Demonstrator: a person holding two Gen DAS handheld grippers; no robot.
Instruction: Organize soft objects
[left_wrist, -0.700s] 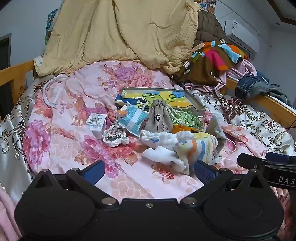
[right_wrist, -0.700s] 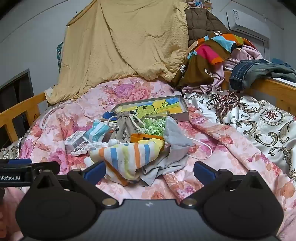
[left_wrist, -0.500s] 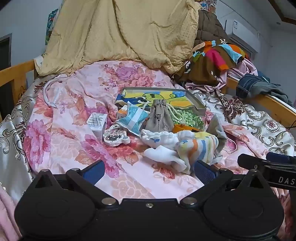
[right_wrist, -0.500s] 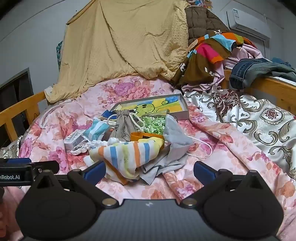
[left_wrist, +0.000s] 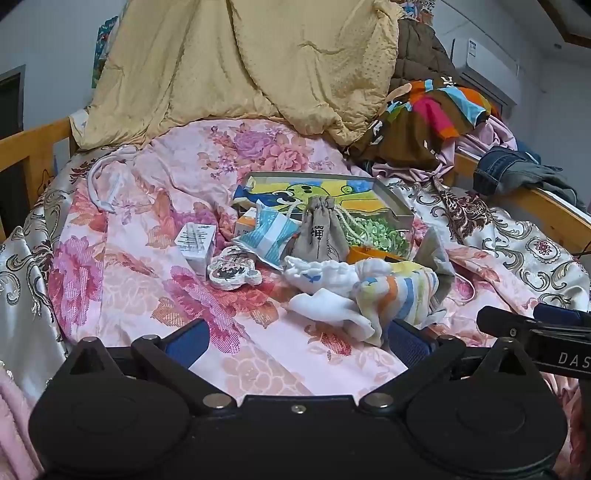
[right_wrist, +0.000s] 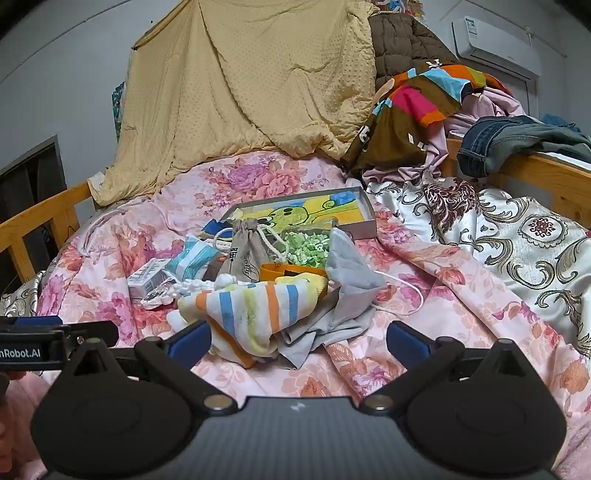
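Note:
A pile of soft things lies on the floral bedspread (left_wrist: 122, 291). A striped towel (left_wrist: 400, 295) (right_wrist: 255, 306) is nearest, with a white cloth (left_wrist: 325, 306) on its left and a grey cloth (right_wrist: 343, 291) on its right. Behind them are a grey drawstring pouch (left_wrist: 321, 232) (right_wrist: 249, 254), a blue-white packet (left_wrist: 269, 236) and a cartoon plush (left_wrist: 232, 271). My left gripper (left_wrist: 297, 338) is open and empty just short of the white cloth. My right gripper (right_wrist: 297, 338) is open and empty, with the striped towel's near edge between its fingers.
An open box (left_wrist: 391, 199) (right_wrist: 364, 218) with a cartoon lining sits behind the pile, green filler (right_wrist: 306, 245) in front of it. A small white carton (left_wrist: 195, 243) lies left. A yellow quilt (left_wrist: 240, 66), clothes (right_wrist: 413, 107) and wooden rails (right_wrist: 546, 177) ring the bed.
Both grippers have moved slightly forward toward the pile; the striped towel sits closer in the right wrist view. Both stay open.

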